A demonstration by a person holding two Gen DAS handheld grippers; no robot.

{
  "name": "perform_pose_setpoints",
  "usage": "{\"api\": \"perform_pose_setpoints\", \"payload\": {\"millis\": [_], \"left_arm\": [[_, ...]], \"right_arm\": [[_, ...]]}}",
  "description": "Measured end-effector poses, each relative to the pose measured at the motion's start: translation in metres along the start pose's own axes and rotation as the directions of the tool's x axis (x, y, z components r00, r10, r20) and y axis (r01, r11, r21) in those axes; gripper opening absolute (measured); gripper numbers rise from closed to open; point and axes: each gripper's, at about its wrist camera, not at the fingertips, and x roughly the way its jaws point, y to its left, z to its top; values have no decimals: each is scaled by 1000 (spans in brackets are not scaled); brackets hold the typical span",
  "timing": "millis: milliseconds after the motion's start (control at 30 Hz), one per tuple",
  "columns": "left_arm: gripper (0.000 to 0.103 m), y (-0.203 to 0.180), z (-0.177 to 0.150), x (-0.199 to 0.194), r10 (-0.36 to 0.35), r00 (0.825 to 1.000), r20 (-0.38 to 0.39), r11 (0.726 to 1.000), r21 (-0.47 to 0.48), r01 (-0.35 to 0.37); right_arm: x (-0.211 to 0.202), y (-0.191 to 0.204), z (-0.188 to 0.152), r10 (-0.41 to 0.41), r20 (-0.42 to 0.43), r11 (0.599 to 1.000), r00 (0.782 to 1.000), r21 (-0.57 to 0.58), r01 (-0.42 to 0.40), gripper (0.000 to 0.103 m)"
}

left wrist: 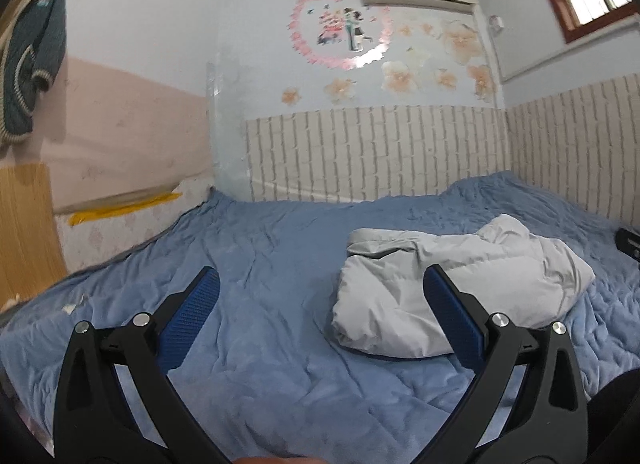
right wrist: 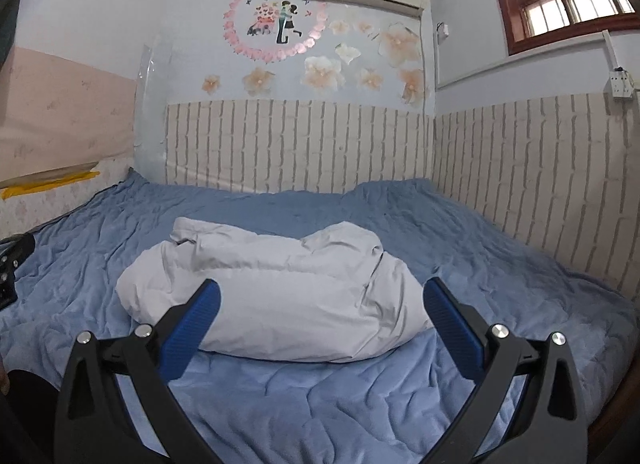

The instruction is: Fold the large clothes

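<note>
A pale grey padded garment (left wrist: 460, 284) lies folded into a puffy bundle on the blue bedspread (left wrist: 260, 256). In the left wrist view it sits to the right of centre. My left gripper (left wrist: 320, 284) hovers above the bed to the bundle's left, open, with nothing between its blue pads; its right finger (left wrist: 452, 316) overlaps the bundle's near edge in the image. In the right wrist view the garment (right wrist: 272, 296) lies straight ahead. My right gripper (right wrist: 320, 296) is open just in front of it, holding nothing.
The bed (right wrist: 460, 232) fills a corner with brick-pattern panels (right wrist: 304, 143) behind and to the right. A dark jacket (left wrist: 28, 63) hangs high on the left wall. A wooden board (left wrist: 24, 232) stands at the left. The other gripper's black body (right wrist: 12, 268) shows at the left edge.
</note>
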Motion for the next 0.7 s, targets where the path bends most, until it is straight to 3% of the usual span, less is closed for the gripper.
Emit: {"api": "perform_pose_setpoints", "payload": {"millis": [233, 467, 700], "left_arm": [[100, 8, -2, 8, -2, 999, -41, 999, -37, 0], [100, -9, -3, 2, 2, 1000, -18, 999, 44, -1], [100, -5, -4, 11, -3, 998, -68, 1000, 27, 5]], "right_arm": [[18, -11, -1, 4, -17, 1000, 1000, 2, -4, 101], [40, -11, -2, 6, -43, 1000, 999, -11, -7, 101], [52, -6, -3, 6, -43, 999, 999, -50, -8, 101]]}}
